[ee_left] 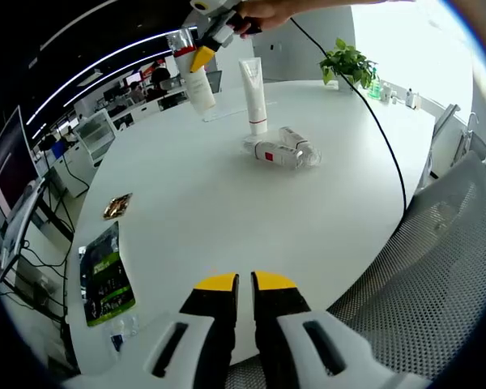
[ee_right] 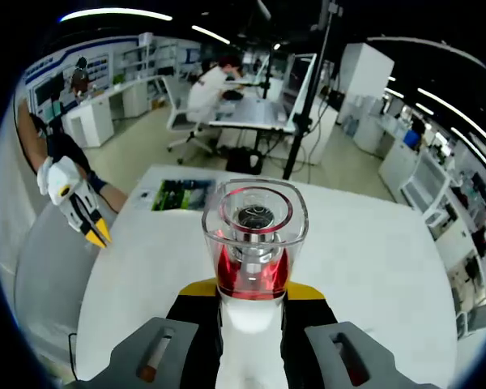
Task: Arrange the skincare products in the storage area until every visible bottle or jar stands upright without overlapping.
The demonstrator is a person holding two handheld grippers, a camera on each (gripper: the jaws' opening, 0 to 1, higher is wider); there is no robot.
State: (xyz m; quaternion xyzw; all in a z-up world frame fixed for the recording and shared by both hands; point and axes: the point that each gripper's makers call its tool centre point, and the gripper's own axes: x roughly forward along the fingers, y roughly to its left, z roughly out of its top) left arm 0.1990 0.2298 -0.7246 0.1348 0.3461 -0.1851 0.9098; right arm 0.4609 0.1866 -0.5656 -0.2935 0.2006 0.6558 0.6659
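Right tool (ee_right: 251,296): jaws clamped on a white bottle (ee_right: 252,243) with clear cap, which is being held above the white desk (ee_right: 373,267). Left tool (ee_left: 245,284): jaws together, gripping nothing, being held over the desk edge. An upright tube (ee_left: 254,96) and lying bottles (ee_left: 281,151) are being kept mid-desk.

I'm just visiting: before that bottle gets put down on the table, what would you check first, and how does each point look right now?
1. Grip: right hand-held gripper shut on the clear-capped bottle - ok.
2. Bottle clear of the table, hanging above it in the left gripper view - ok.
3. White tube stands upright - ok.
4. Other bottles lie on their sides, touching - not ok.
5. Left hand-held gripper carries nothing, jaws nearly closed - ok.
6. Bare table beside the tube for set-down - ok.
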